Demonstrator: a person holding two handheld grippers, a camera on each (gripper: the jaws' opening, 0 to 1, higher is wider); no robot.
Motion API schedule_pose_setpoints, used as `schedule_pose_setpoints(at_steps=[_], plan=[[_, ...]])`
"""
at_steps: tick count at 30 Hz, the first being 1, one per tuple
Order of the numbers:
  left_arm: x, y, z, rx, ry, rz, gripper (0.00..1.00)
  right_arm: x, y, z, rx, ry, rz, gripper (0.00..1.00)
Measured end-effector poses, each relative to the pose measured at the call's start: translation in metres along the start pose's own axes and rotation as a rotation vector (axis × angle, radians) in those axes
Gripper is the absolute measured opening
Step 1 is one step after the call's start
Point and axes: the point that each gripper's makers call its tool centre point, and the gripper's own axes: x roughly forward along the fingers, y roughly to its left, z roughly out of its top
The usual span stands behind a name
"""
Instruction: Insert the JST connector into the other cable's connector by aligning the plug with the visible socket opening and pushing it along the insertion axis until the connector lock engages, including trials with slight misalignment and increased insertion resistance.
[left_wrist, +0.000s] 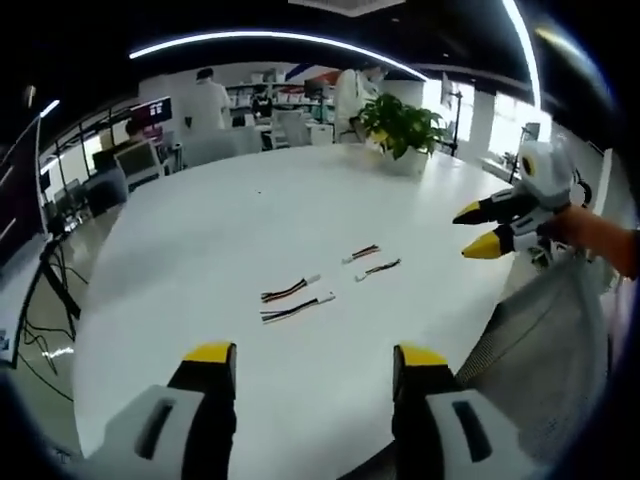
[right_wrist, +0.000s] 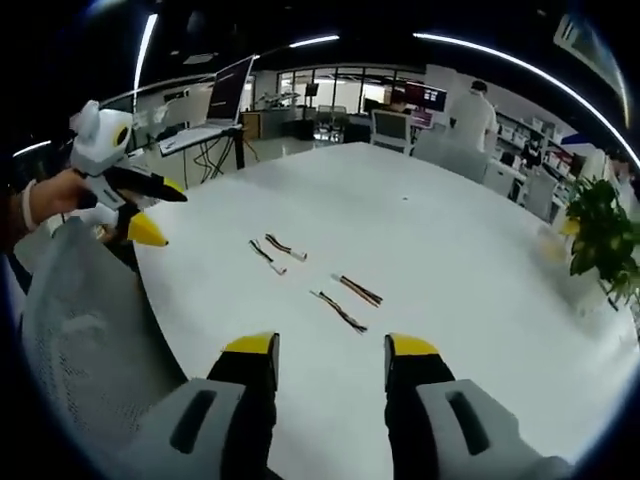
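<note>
Your white table (left_wrist: 250, 210) spreads wide, with bare surface all around four short cables: two pairs (left_wrist: 296, 299) (left_wrist: 372, 260) lying mid-table, well apart from its edges. Your left gripper (left_wrist: 313, 360) and right gripper (right_wrist: 331, 352) hover spread open, holding nothing.

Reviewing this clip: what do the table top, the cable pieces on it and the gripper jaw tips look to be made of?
Table: a smooth white top, probably laminate or painted board, with a soft sheen. Cable pieces: thin multicoloured insulated wires ending in small whitish connectors, likely moulded plastic; too small to be sure. Left gripper and right gripper: black jaws with yellow tips, which look like matte plastic or rubber, on grey-white housings.
</note>
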Motion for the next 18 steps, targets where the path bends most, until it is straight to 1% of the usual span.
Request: schedule_pose_setpoints(at_steps=[5,7,9,11,13,14,16,18], plan=[[0.006,0.011,0.005,0.060,0.001,0.008,0.57,-0.003,-0.013,0.001,0.005,0.001,-0.006,0.33],[0.007,0.013,0.006,0.068,0.000,0.008,0.56,-0.004,-0.016,0.001,0.006,0.004,-0.006,0.27],[0.008,0.016,0.009,0.073,-0.006,-0.001,0.53,-0.002,-0.019,-0.001,0.011,0.017,-0.004,0.24],[0.010,0.017,0.013,0.085,-0.013,-0.009,0.50,0.000,-0.021,-0.001,0.014,0.020,-0.003,0.24],[0.012,0.018,0.014,0.109,-0.009,-0.015,0.46,0.003,-0.023,0.000,0.014,0.022,0.001,0.23],[0.013,0.021,0.013,0.143,0.004,-0.012,0.44,0.004,-0.023,0.000,0.015,0.022,0.004,0.22],[0.017,0.024,0.013,0.177,0.017,-0.011,0.44,0.007,-0.023,0.002,0.023,0.016,0.019,0.21],[0.020,0.026,0.015,0.180,0.015,-0.012,0.44,0.011,-0.022,0.004,0.039,0.012,0.036,0.20]])
